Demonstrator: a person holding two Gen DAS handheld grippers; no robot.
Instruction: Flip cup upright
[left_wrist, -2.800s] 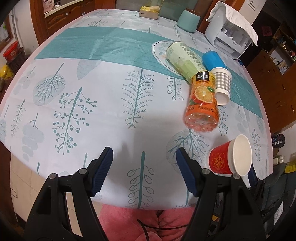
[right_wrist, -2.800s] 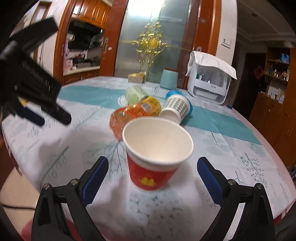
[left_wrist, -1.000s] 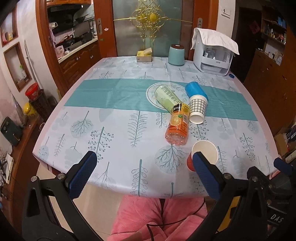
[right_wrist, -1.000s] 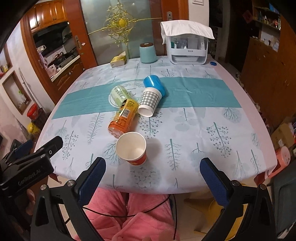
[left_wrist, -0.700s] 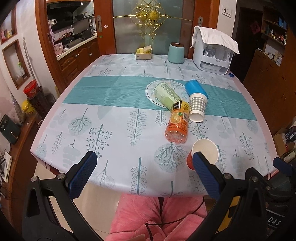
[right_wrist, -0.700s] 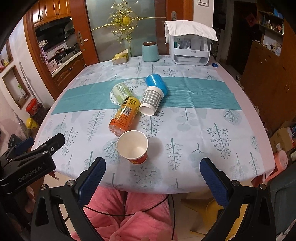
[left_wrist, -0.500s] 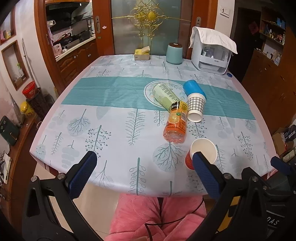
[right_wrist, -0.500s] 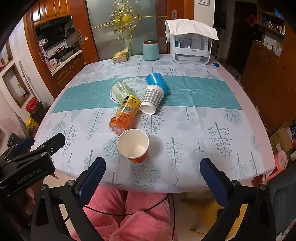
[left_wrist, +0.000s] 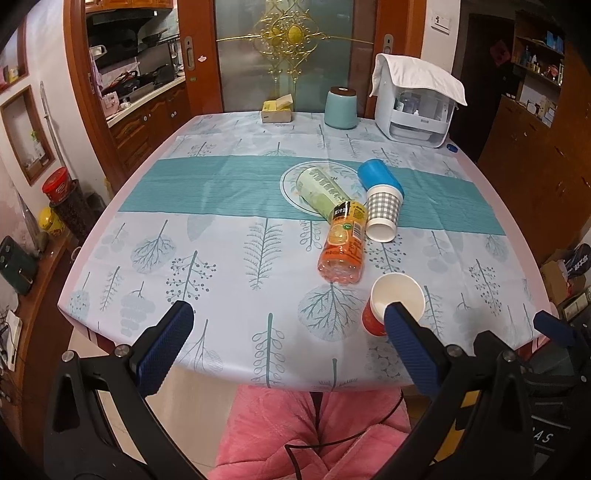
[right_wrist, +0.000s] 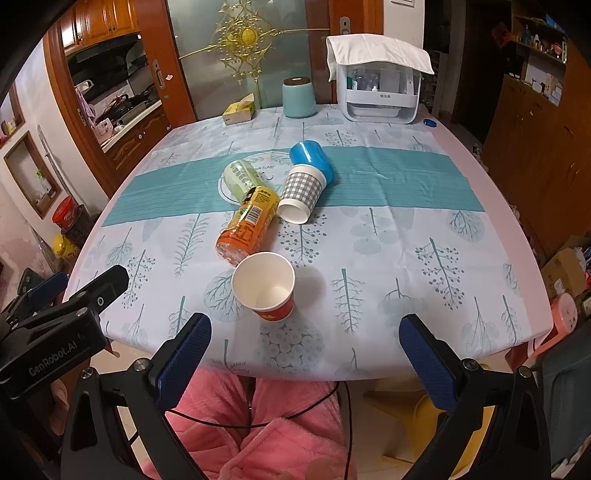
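Red cup (right_wrist: 266, 286) stands upright on the leaf-print tablecloth (right_wrist: 406, 258).

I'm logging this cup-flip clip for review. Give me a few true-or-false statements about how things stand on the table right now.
1. The red paper cup stands upright, mouth up. True.
2. The right gripper is shut on the red cup. False: it is open, off the table's near edge.
3. The checked cup lies on its side. True.
4. The orange bottle stands upright. False: it lies on its side.
5. The left gripper holds something. False: it is open and empty.
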